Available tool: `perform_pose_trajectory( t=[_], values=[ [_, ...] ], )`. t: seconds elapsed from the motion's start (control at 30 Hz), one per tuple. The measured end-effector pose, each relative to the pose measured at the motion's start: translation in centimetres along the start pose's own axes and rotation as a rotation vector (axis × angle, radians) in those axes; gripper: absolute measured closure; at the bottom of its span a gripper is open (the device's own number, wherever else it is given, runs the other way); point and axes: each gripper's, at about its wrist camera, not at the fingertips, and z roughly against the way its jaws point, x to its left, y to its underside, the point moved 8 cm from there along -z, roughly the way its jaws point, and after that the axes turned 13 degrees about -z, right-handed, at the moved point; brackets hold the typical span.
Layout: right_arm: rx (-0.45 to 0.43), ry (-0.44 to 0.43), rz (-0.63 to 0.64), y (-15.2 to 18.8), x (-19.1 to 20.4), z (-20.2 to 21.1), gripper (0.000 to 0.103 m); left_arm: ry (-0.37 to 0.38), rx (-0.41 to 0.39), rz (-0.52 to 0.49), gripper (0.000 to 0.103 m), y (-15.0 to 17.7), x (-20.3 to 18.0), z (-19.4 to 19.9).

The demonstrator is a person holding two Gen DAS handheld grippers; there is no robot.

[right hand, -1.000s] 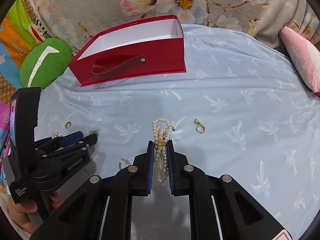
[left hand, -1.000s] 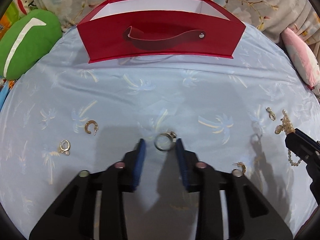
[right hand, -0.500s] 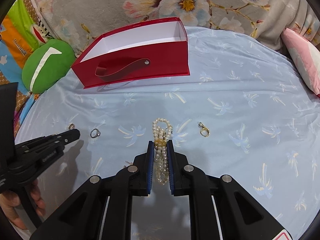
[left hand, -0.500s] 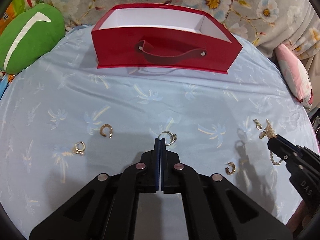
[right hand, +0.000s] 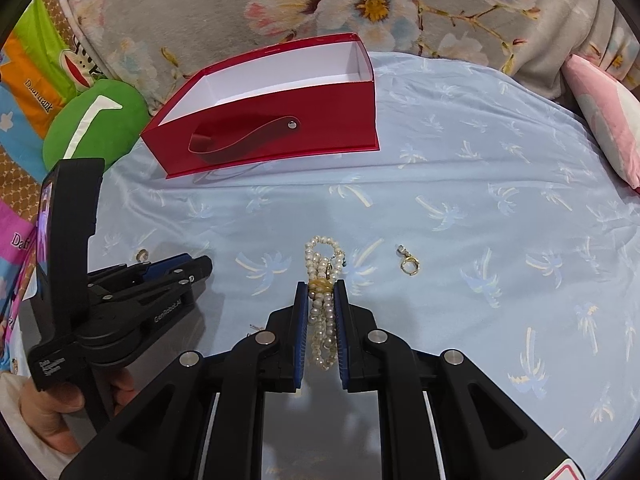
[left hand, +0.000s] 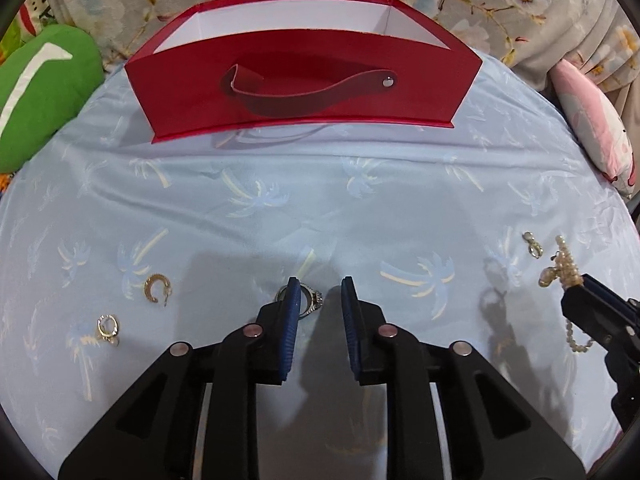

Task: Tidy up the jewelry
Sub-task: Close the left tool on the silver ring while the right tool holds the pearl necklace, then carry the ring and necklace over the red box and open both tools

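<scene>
A pale blue cloth [left hand: 320, 208] printed with palm trees covers the working surface. Behind it hangs a grey floral fabric [right hand: 360, 8]; a green cushion [left hand: 44, 88] lies at the left edge and a pink pillow [left hand: 592, 120] at the right.

An open red box [left hand: 304, 92] with white inner walls and a riveted strap handle stands at the far side of the cloth.

Jewelry lies scattered on the near part of the cloth. A silver ring [left hand: 308, 300] with a small set stone sits just at the left gripper's [left hand: 320, 296] left fingertip; that gripper's blue-padded jaws are spread apart with nothing held. To the left lie a gold C-shaped earring [left hand: 157, 288] and a gold hoop earring [left hand: 108, 327].

The right gripper [right hand: 320, 292] is clamped on a pearl bracelet [right hand: 322, 280], a bundle of white bead strands bound by a gold band; loops protrude beyond the tips. A small gold clasp earring [right hand: 409, 264] lies just to its right.

The ring is partly hidden behind the left finger. In the right wrist view a further small piece near the right gripper's left finger is mostly occluded and cannot be identified. The box floor is not visible.
</scene>
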Motion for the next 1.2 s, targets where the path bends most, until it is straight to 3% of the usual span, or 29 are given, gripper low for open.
perform_pose_trajectory(
  t=[0.07,0.13,0.27,0.57,0.77,1.03,1.2],
  values=[
    [0.002,-0.001,-0.002,-0.1,-0.1,-0.1,0.091,-0.007,0.001,-0.004,0.085,-0.1,0.0,-0.1],
    [0.002,-0.001,-0.002,-0.1,-0.1,-0.1,0.091,0.001,0.003,0.004,0.095,0.0,0.2,0.0],
    [0.002,-0.004,-0.002,-0.1,-0.1,-0.1,0.091,0.016,-0.004,0.022,0.097,0.2,0.7,0.8],
    [-0.012,-0.025,0.012,-0.5,0.9,0.5,0.091,0.028,-0.081,0.081,0.097,0.1,3.3,5.6],
    [-0.041,-0.058,0.035,-1.9,2.5,1.3,0.092,-0.008,-0.144,0.122,0.097,-1.5,6.0,8.9],
    [-0.152,-0.114,0.078,-8.0,5.4,2.6,0.092,-0.045,-0.251,0.136,0.097,-6.2,9.3,11.9],
    [-0.231,-0.141,0.111,-13.7,7.7,2.8,0.092,-0.101,-0.327,0.111,0.097,-11.5,11.4,12.7]
  ],
)
